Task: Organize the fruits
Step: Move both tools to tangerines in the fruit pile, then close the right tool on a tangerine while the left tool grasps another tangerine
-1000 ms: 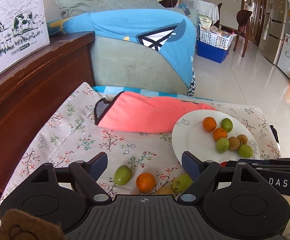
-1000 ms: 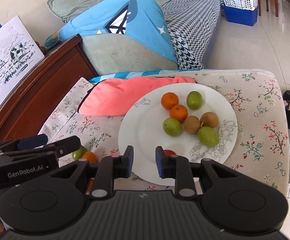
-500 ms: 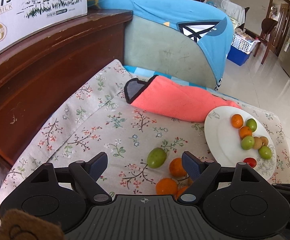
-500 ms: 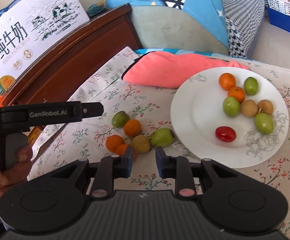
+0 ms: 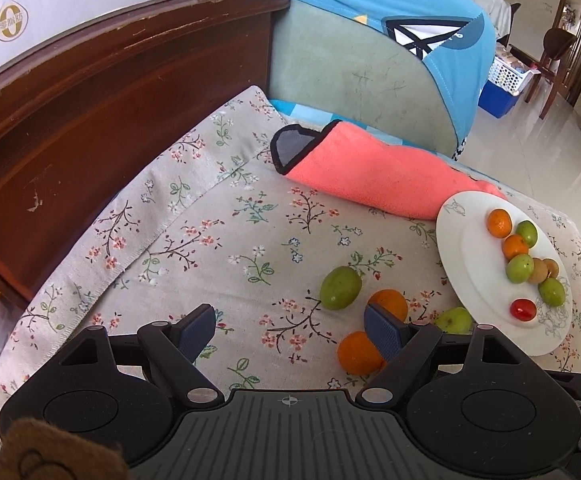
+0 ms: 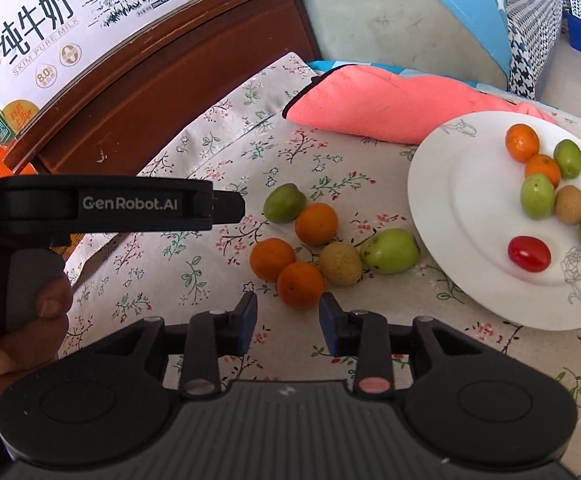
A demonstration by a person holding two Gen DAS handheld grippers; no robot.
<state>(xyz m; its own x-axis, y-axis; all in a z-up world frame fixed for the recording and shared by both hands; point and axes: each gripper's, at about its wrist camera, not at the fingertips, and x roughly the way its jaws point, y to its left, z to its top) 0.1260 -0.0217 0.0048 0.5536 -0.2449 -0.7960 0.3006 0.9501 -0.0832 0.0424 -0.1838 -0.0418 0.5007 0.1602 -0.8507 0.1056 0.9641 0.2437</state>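
My right gripper [image 6: 286, 320] points down at the loose fruit, its jaws opening with nothing between them; the nearest small round orange [image 6: 300, 285] sits just beyond the blue pads. My left gripper [image 5: 290, 330] is spread wide and empty, with one orange partly hidden behind its right-hand pad [image 5: 384, 330].

I judge the step in hand to be reaching for the next loose fruit to carry to the round white plate with a line-drawn flower [image 6: 470, 280]. The next move calls for widening enough to straddle that orange, coming down over it without nudging its touching neighbours, then closing gently, since round fruit rolls on the soft floral tablecloth [image 6: 218, 148].

Loose on the cloth I count six: three oranges, two green plum-like fruits [image 6: 284, 202] and one tan round fruit [image 6: 340, 263], clustered just left of the plate. On the plate I count eight: two oranges, three green fruits, two tan ones and one red cherry tomato [image 6: 528, 253]. A folded coral-pink towel [image 6: 390, 106] lies behind, touching the plate's far rim.
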